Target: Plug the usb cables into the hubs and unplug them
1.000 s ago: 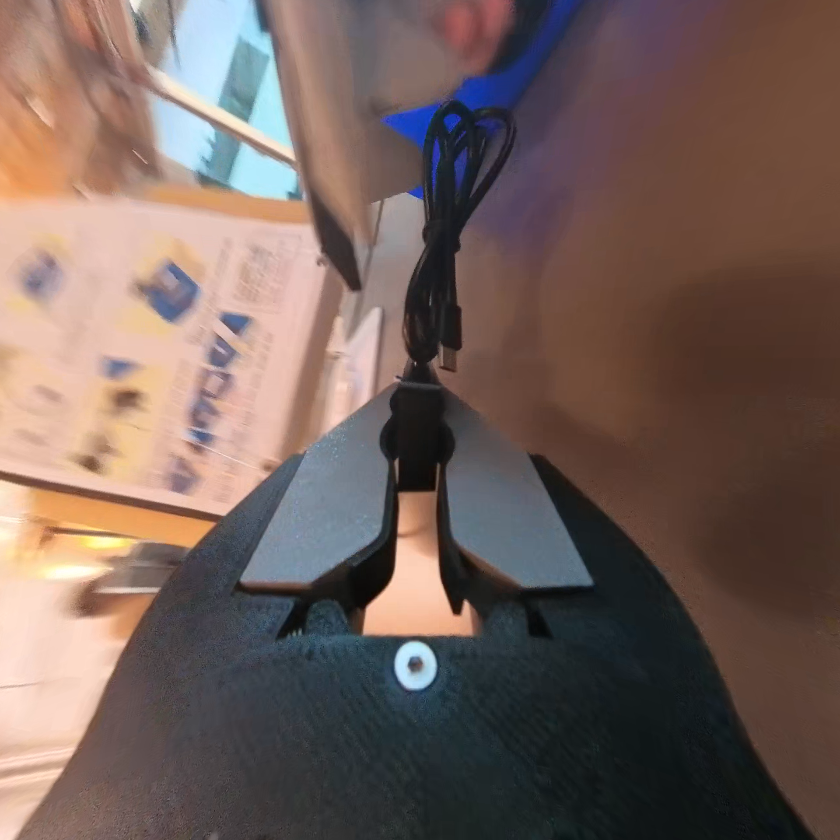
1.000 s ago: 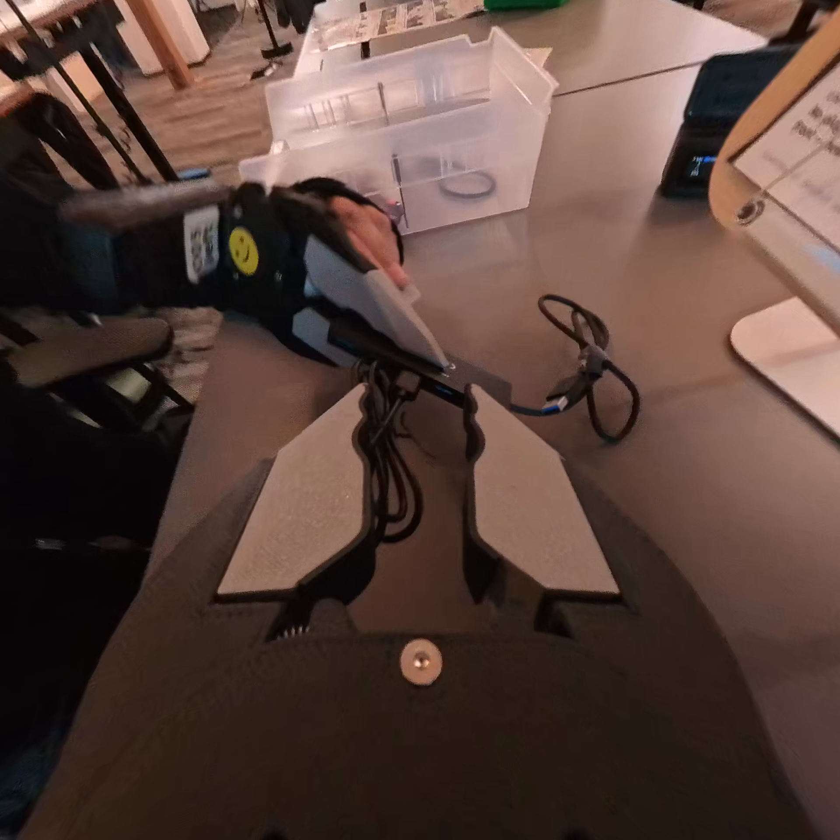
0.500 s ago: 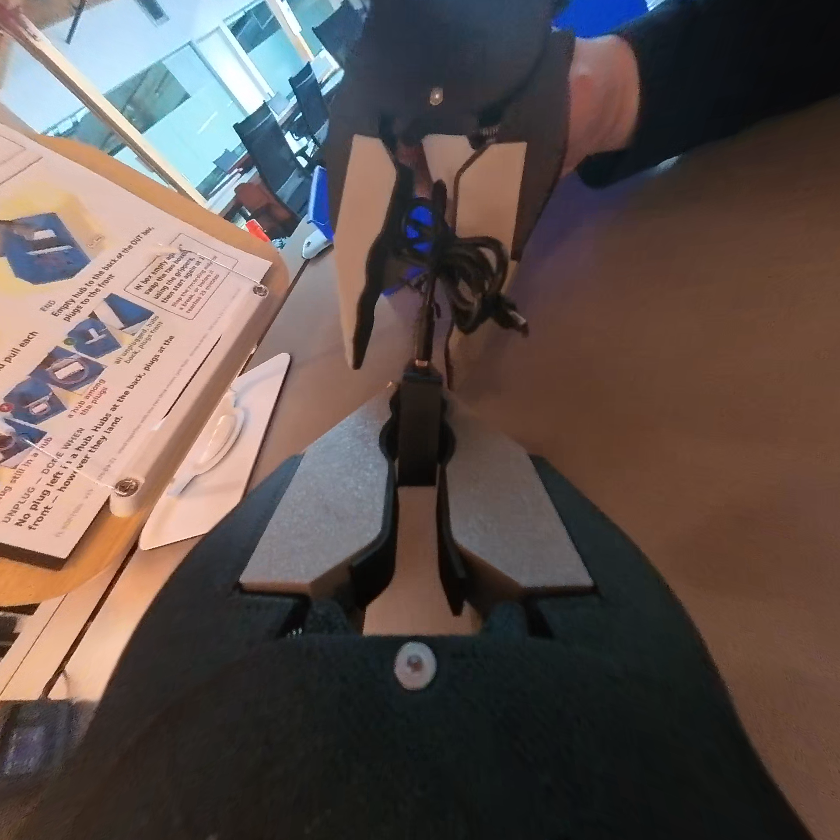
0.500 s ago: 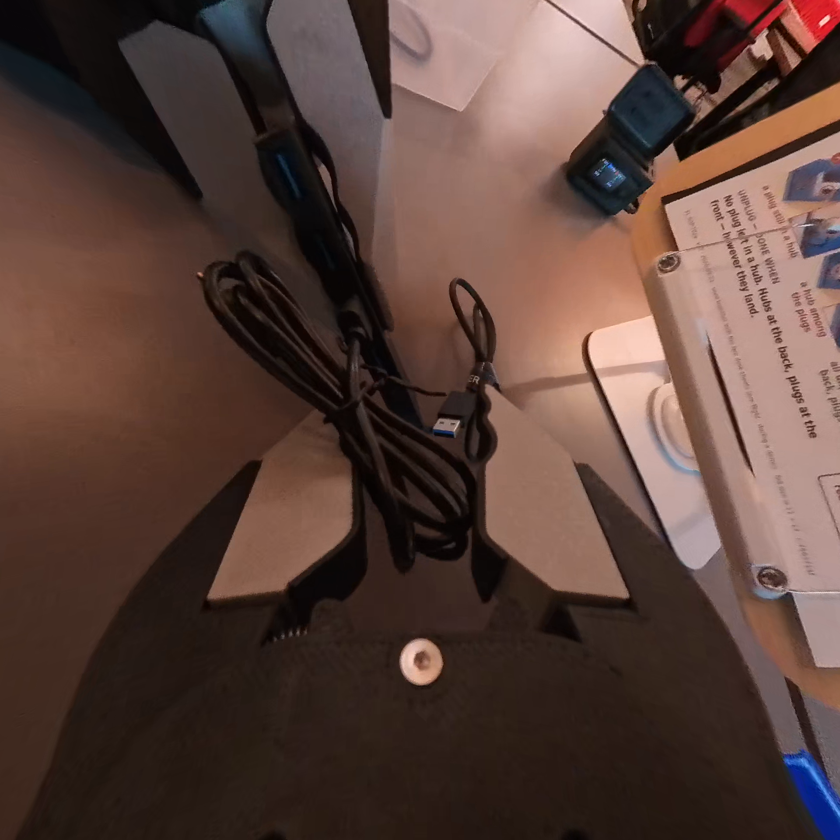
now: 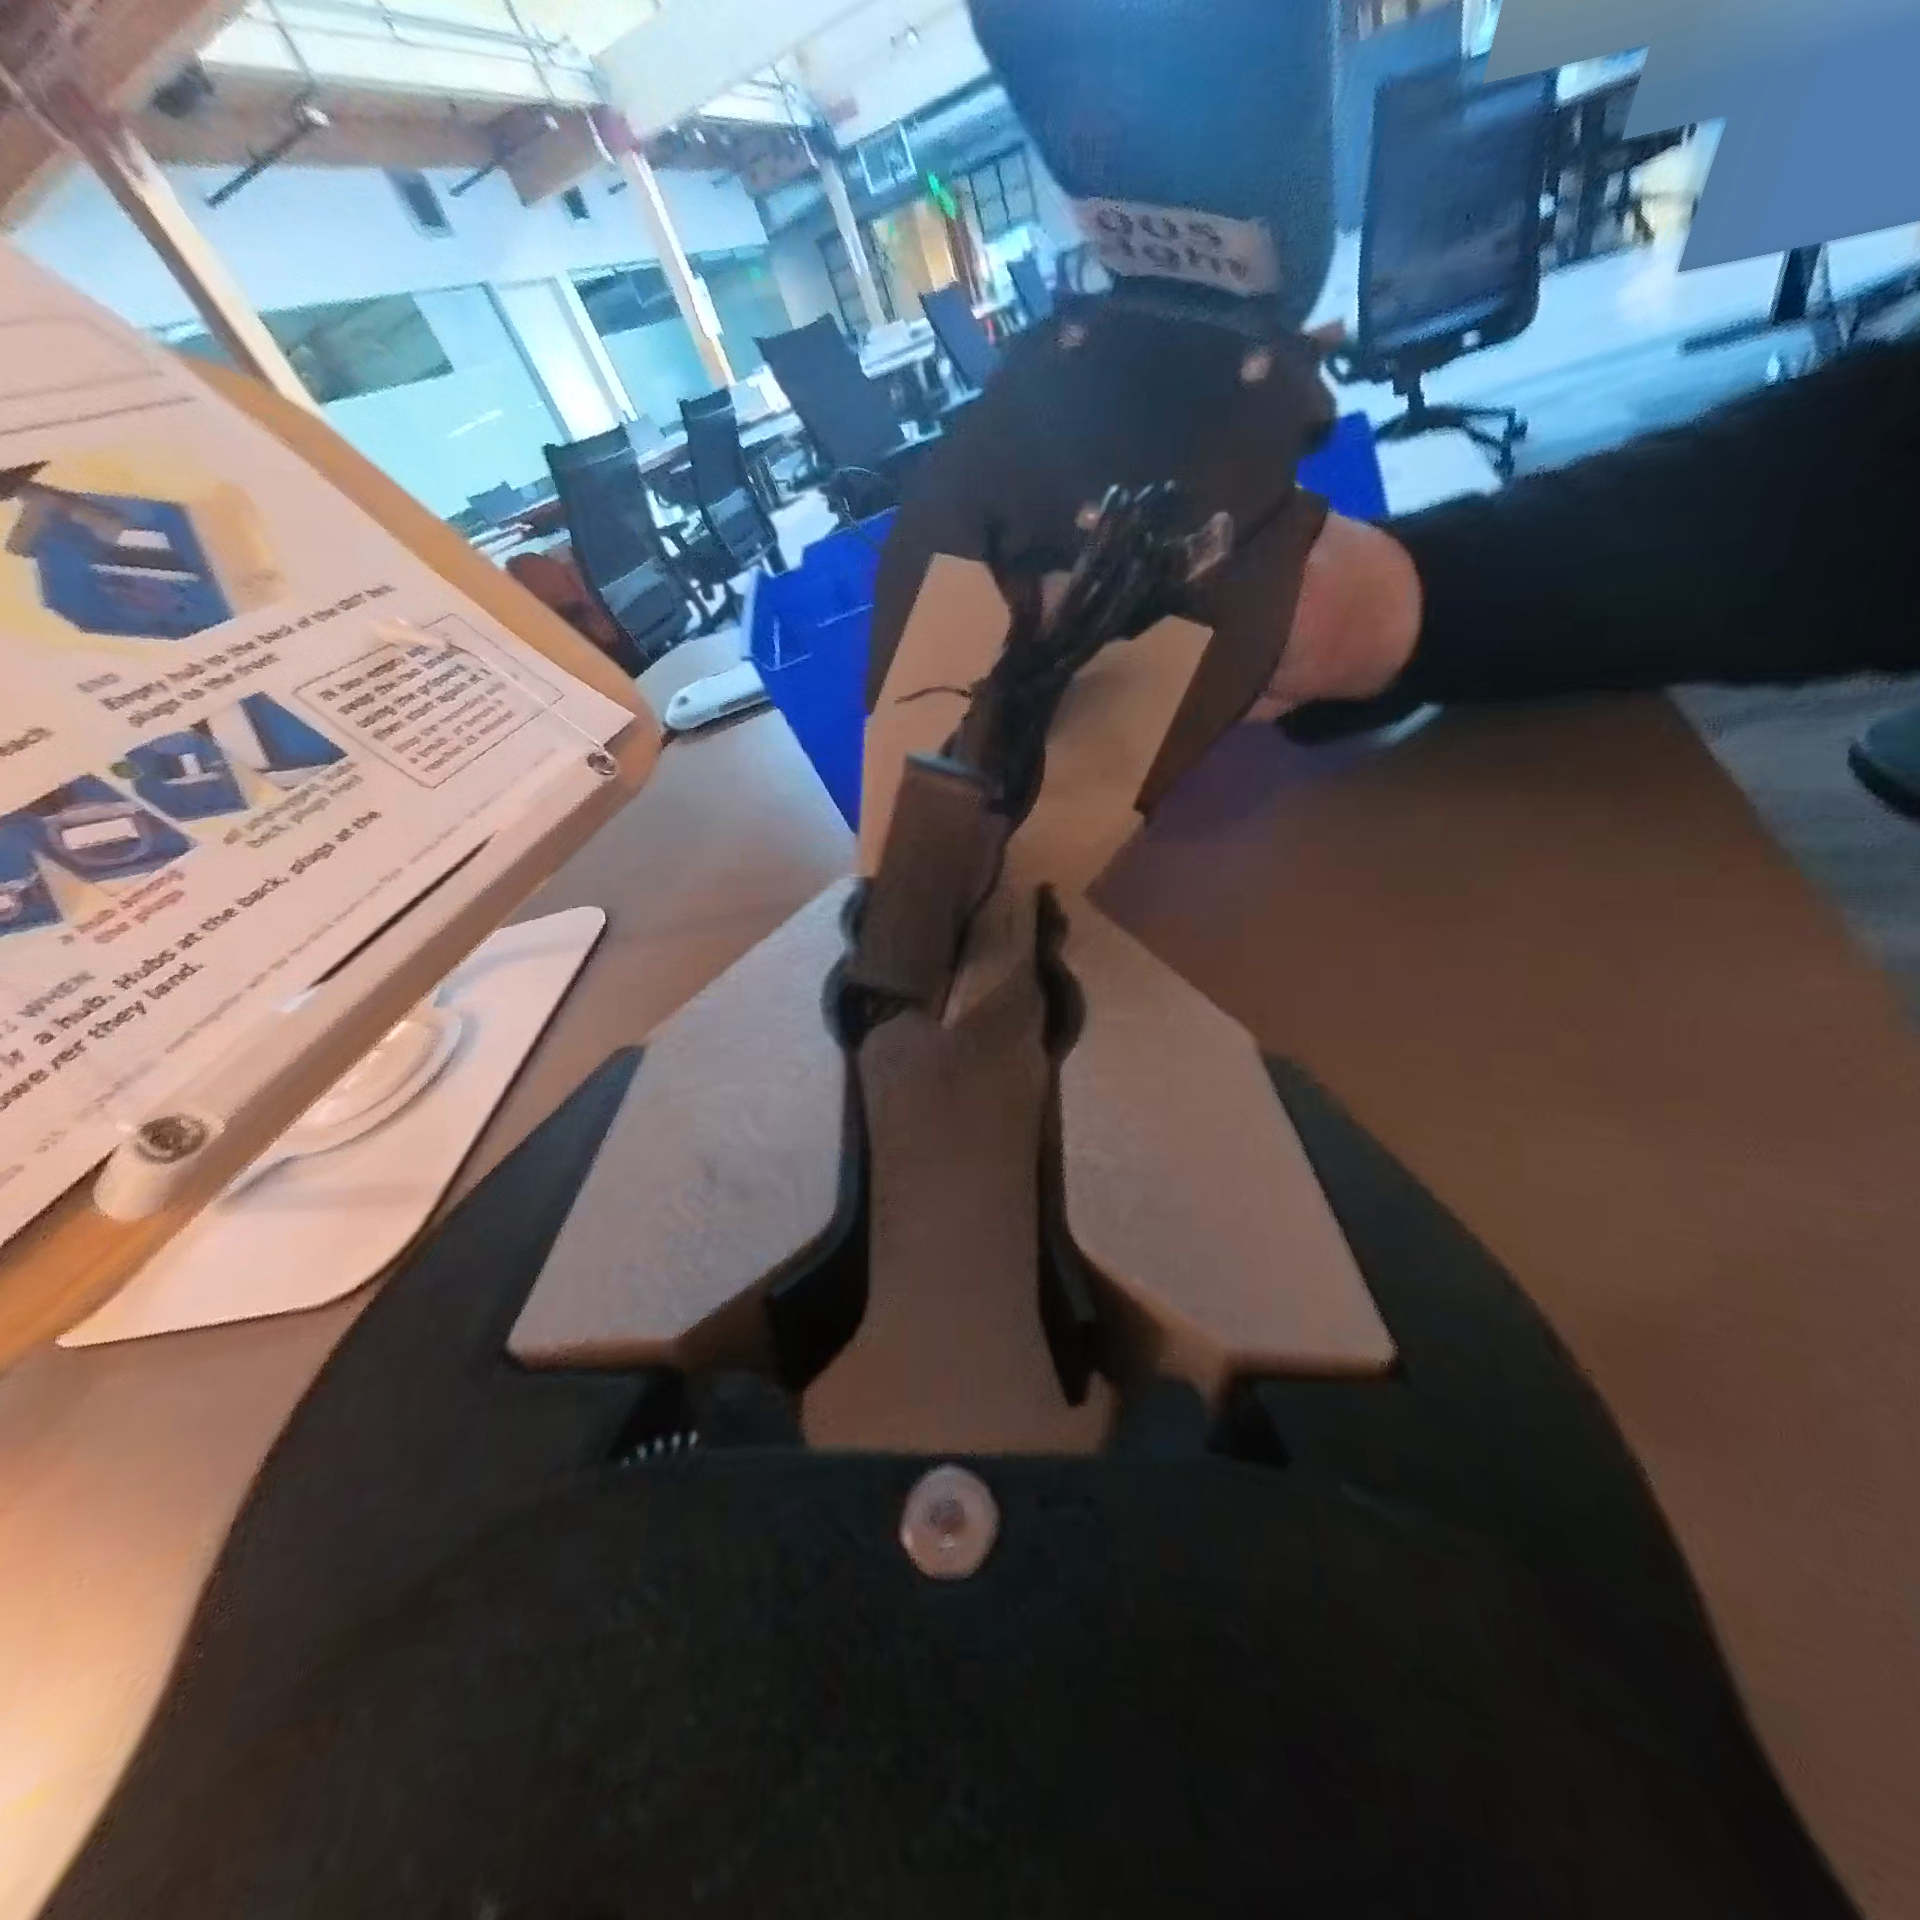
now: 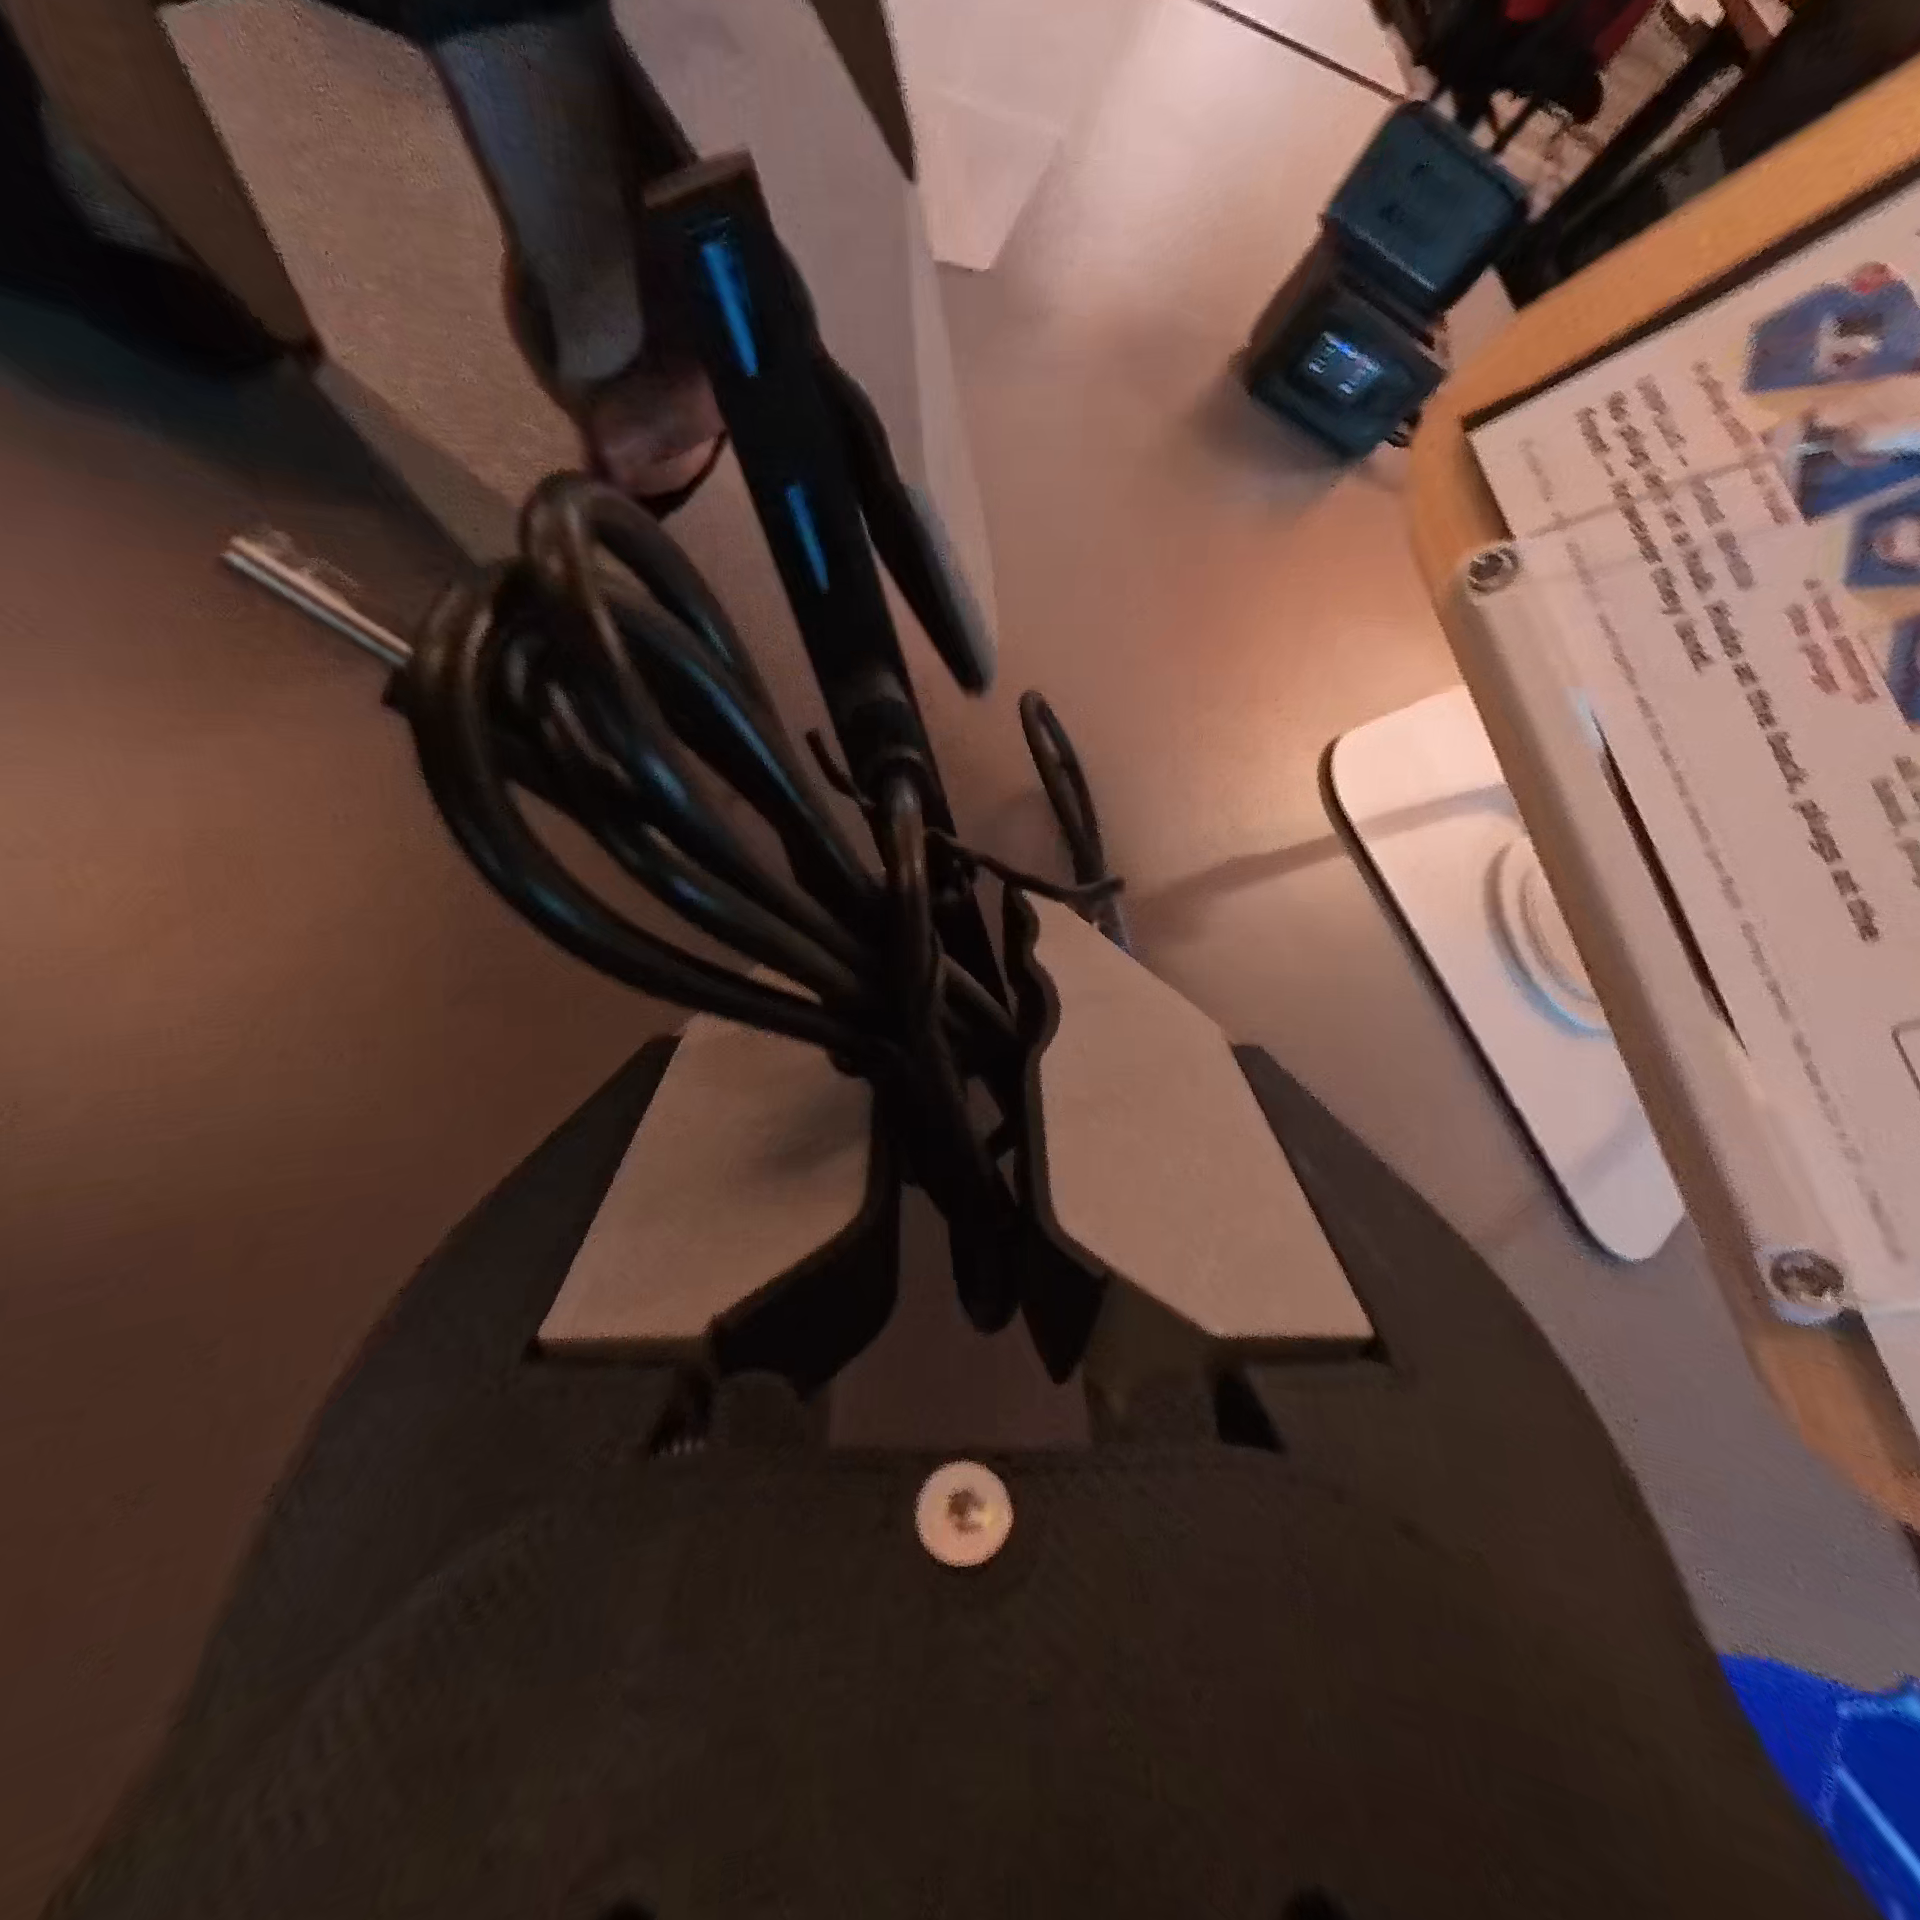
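In the left wrist view, my left gripper [image 5: 951,914] has its jaws apart. The dark usb hub [image 5: 920,883] sits tilted at their tips, leaning on the left finger. In the right wrist view, the hub [image 6: 758,395] shows blue ports and stands between the left gripper's fingers [image 6: 364,260]. My right gripper [image 6: 956,966] is shut on the black coiled usb cable [image 6: 644,810], just below the hub's end. A bare metal plug [image 6: 301,587] sticks out of the coil. In the left wrist view, the right gripper's fingers [image 5: 1122,727] face mine, with the cable [image 5: 1049,665] between them.
An instruction board [image 5: 260,779] on a white stand base [image 5: 343,1195] is at my left and also shows in the right wrist view [image 6: 1662,831]. A small black device [image 6: 1371,281] sits on the brown table [image 5: 1507,1039]. A blue bin [image 5: 821,644] stands behind.
The left jaws have widened, and the hub has tilted and slid toward their tips. The right jaws have narrowed onto the cable coil. The two grippers have come closer together.
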Tool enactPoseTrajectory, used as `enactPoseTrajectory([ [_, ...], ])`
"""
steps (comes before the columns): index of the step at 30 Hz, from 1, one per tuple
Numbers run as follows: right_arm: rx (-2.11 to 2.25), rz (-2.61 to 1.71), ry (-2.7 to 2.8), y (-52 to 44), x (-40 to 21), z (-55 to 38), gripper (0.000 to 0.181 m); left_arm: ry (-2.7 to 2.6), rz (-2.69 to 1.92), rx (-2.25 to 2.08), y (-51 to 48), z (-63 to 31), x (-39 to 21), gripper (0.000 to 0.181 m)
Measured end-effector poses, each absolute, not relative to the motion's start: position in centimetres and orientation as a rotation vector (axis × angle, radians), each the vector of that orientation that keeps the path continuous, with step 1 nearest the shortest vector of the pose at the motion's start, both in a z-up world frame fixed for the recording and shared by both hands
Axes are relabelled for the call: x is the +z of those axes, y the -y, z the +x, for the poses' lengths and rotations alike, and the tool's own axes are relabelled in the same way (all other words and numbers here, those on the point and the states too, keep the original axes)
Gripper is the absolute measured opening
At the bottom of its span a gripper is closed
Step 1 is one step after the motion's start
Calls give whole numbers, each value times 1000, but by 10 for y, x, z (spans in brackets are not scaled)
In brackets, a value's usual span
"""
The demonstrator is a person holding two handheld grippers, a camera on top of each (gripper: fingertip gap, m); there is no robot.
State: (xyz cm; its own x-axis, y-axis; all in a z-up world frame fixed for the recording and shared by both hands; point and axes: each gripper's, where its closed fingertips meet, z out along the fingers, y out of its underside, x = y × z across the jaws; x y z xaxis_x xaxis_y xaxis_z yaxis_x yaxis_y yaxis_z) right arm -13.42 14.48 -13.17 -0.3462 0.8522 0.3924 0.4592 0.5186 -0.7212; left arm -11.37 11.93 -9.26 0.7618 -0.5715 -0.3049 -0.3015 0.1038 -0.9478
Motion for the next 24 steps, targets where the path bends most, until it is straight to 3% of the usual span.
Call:
enactPoseTrajectory([
  [2, 695, -1132, 1929, -155, -123, -133, 10, -684, -1510, -267, -121, -124, -88, 37],
  [3, 714, -1167, 1882, -164, -117, -132, 8, -680, -1512, -269, -120, -128, -88, 29],
  [12, 985, -1361, 1394, -239, -34, -101, 8, -676, -1554, -133, -124, -150, -96, 21],
  [15, 892, -1351, 1312, -260, 15, -83, 8, -694, -1567, -162, -123, -148, -101, 8],
  [20, 647, -1378, 1232, -308, 116, -35, 8, -669, -1571, -185, -124, -150, -99, 8],
  [24, 481, -1492, 1204, -352, 152, -2, 8, -673, -1578, -173, -124, -149, -97, 8],
])
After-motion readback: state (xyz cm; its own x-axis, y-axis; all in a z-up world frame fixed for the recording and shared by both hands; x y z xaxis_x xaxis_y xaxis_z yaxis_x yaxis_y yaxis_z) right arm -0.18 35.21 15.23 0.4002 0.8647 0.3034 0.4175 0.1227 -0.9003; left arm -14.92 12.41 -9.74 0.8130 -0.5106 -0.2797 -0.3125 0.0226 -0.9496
